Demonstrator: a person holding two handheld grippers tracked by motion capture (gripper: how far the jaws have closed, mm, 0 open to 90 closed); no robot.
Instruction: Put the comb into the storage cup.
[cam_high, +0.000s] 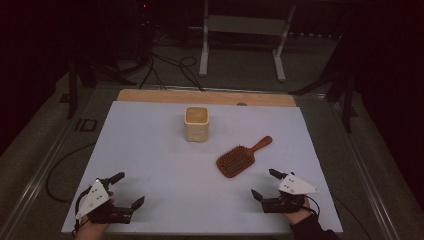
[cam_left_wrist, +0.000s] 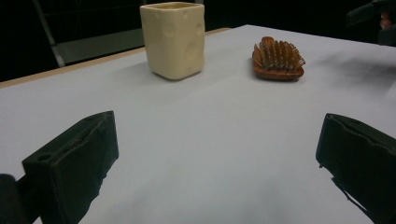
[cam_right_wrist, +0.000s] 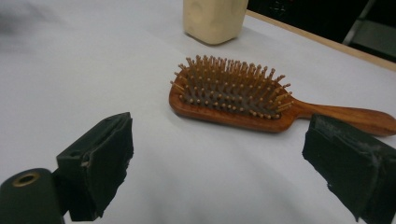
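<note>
My left hand-held gripper (cam_high: 129, 189) rests low over the near left corner of the table (cam_high: 165, 210), held in my left hand (cam_high: 92, 226), which enters from the near edge. Its two black jaws stand wide apart with nothing between them, pointing toward the table's middle. My right hand-held gripper (cam_high: 264, 183) sits by the near right corner, gripped by my right hand (cam_high: 298, 216) in a dark sleeve (cam_high: 312, 231). Its jaws likewise stand wide apart and empty, aimed inward toward the far left.
</note>
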